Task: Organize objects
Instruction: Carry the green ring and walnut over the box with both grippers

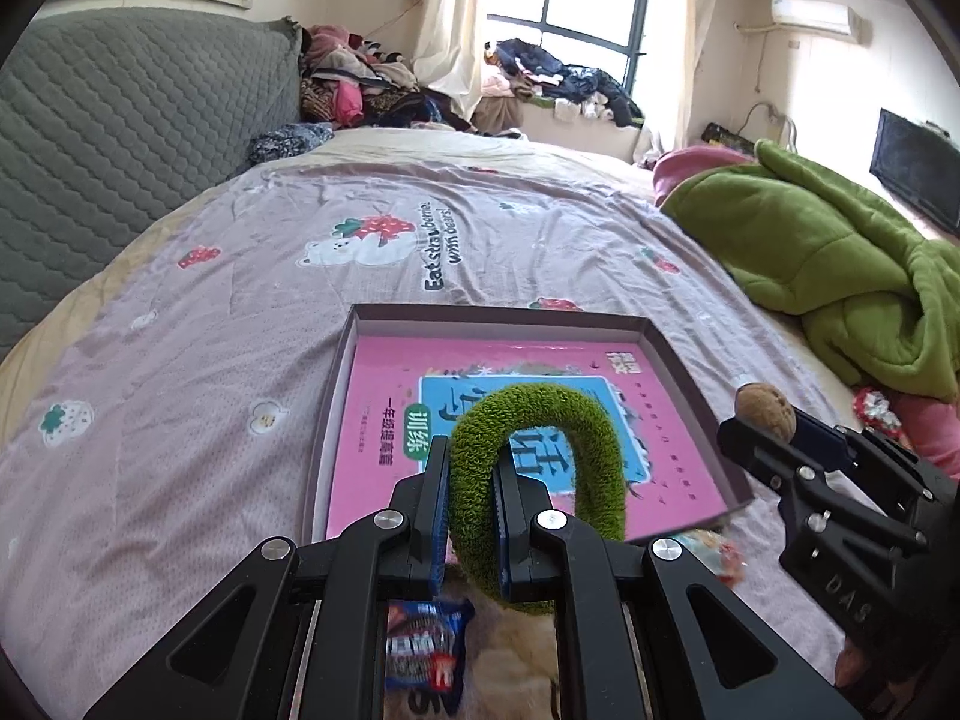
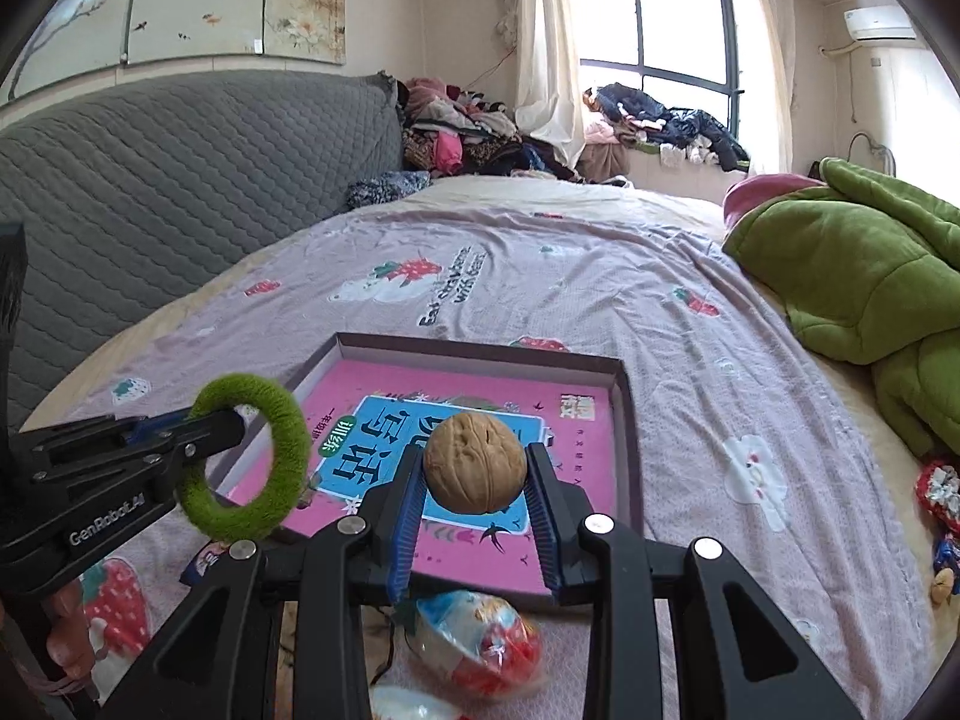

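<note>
My left gripper is shut on a fuzzy green ring, pinching the ring's left side; the ring hangs over the near edge of a shallow box. A pink book lies flat inside that box on the bed. My right gripper is shut on a brown walnut, held above the book near the box's front edge. The right wrist view shows the left gripper with the ring at lower left. In the left wrist view the right gripper and walnut are at right.
A blue snack packet lies under my left gripper. A clear wrapped snack lies below my right gripper. A green blanket is bunched at the right, small items beside it. A grey quilted headboard stands at left, clothes piles behind.
</note>
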### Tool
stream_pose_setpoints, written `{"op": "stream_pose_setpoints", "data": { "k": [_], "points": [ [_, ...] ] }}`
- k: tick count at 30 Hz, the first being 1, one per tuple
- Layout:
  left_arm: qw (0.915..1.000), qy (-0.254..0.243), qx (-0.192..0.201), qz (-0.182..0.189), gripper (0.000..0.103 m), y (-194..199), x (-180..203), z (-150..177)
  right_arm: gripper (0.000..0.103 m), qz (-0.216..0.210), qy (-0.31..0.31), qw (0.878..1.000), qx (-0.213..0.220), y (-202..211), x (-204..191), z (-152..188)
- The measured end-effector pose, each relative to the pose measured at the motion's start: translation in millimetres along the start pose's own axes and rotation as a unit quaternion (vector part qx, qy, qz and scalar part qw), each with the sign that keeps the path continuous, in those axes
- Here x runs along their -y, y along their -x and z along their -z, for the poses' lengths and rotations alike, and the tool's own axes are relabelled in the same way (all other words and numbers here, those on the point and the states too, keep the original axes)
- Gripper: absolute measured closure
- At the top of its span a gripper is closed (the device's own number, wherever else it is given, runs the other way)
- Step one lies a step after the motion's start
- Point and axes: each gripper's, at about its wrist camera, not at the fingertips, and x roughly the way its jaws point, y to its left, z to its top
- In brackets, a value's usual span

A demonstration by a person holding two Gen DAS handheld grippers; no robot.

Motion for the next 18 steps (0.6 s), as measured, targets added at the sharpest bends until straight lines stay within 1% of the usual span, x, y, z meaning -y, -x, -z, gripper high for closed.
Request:
{"op": "stream_pose_setpoints", "data": {
  "k": [5, 11, 13, 16, 18],
  "points": [
    [0.9999, -0.005, -0.012, -0.008, 0.091, -20, 3, -5, 0.070, 0.006, -0.005, 1.000, -0.026, -24, 0, 3],
    [0.9983, -0.020, -0.050, -0.024, 0.091, -49, 6, -1, 0.070, 0.013, -0.005, 0.998, -0.063, -53, 6, 7],
    [0.9974, -0.020, -0.063, -0.028, 0.091, -58, 6, 1, 0.070, 0.016, -0.004, 0.997, -0.074, -60, 7, 8],
    [0.9962, -0.014, -0.082, -0.025, 0.091, -68, 4, 4, 0.070, 0.016, -0.004, 0.995, -0.094, -71, 7, 9],
    [0.9950, -0.019, -0.092, -0.033, 0.091, -76, 4, 5, 0.070, 0.013, -0.008, 0.995, -0.102, -76, 9, 10]
  ]
}}
